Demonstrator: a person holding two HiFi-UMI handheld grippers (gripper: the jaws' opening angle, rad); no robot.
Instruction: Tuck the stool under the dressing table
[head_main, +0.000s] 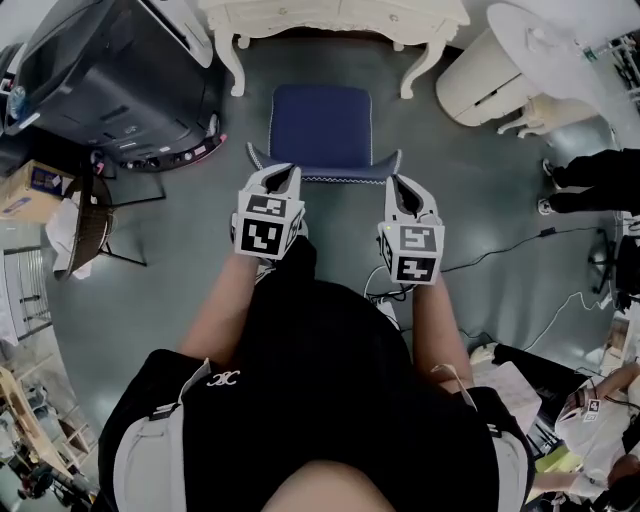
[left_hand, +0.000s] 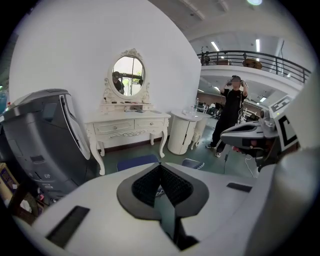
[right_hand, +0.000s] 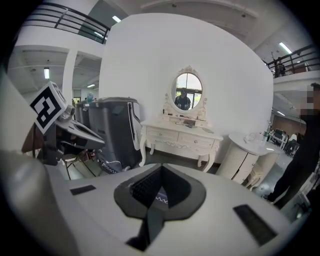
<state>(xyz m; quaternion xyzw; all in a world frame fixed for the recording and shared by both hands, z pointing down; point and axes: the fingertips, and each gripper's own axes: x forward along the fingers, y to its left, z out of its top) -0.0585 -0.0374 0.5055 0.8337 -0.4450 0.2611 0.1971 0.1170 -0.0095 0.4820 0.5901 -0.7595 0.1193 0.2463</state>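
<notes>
The stool has a dark blue cushion with a white zigzag trim and stands on the floor just in front of the white dressing table. My left gripper is shut and empty, its tip over the stool's near left corner. The right gripper is also shut and empty, at the near right corner. Whether either tip touches the stool I cannot tell. In the left gripper view the closed jaws point at the stool and the table. The right gripper view shows its closed jaws before the table.
A large dark grey machine stands left of the table. A round white cabinet stands to its right. A person stands at the far right. Cables run over the floor on the right.
</notes>
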